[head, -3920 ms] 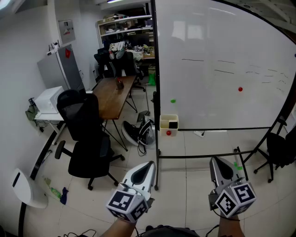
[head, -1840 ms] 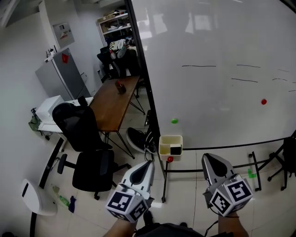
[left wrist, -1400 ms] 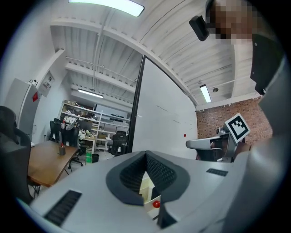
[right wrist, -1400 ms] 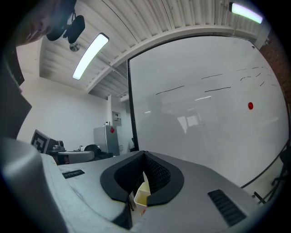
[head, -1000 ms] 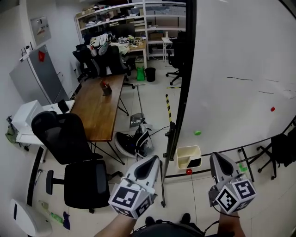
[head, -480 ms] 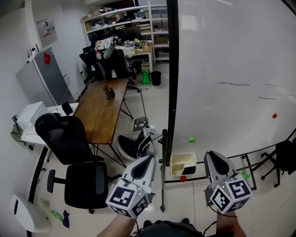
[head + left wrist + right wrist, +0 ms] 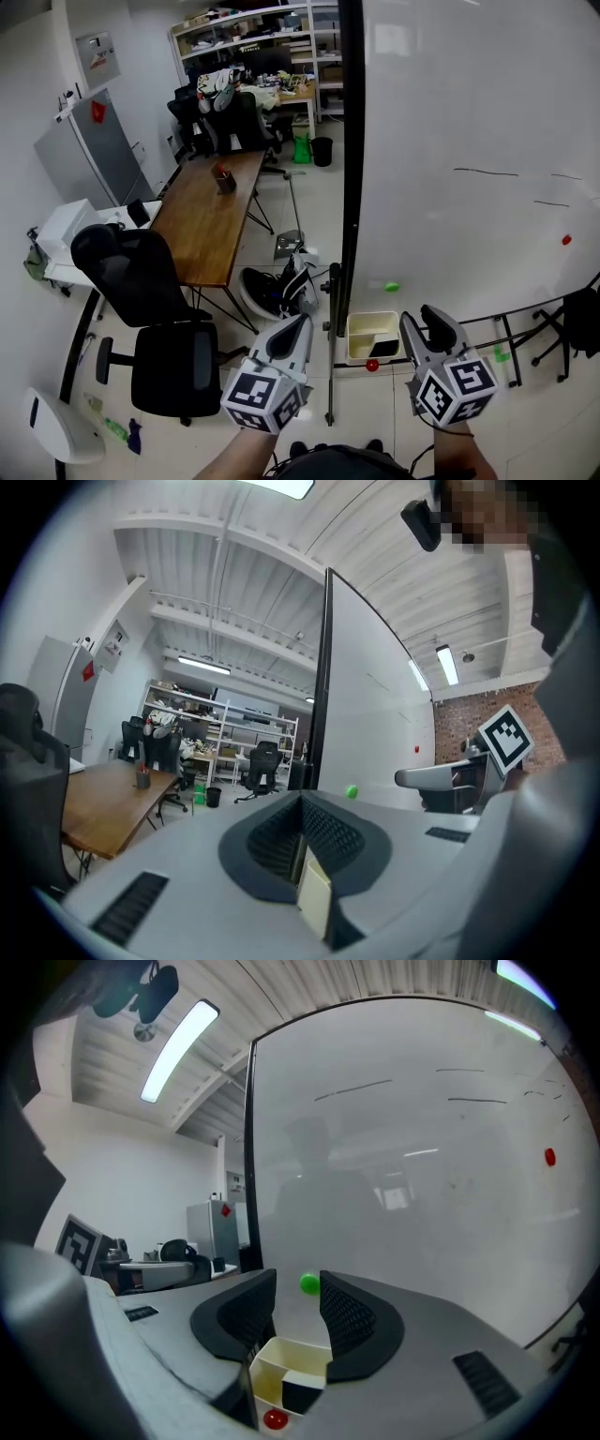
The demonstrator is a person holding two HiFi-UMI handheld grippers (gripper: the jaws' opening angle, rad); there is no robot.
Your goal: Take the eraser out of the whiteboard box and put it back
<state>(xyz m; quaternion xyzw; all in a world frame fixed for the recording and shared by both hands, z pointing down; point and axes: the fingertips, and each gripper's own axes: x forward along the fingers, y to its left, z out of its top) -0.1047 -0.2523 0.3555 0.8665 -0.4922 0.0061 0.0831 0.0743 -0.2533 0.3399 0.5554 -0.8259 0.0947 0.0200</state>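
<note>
Inside the cream plastic whiteboard box (image 7: 360, 330) sits the black block eraser (image 7: 386, 348), with a round red magnet (image 7: 372, 365) just below the box and nothing in our way. Our right gripper (image 7: 419, 319), clenched a second ago, is parting its empty jaws level before the box. Our left gripper (image 7: 300, 322) stays clenched left of the box.

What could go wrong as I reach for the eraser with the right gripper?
1. The eraser sits low in one compartment of the box. The right gripper, its jaws opening and empty, may catch the box wall instead.
2. The red magnet just under the box could get knocked off.
3. The left gripper, shut, is near the whiteboard post and might bump it.
</note>
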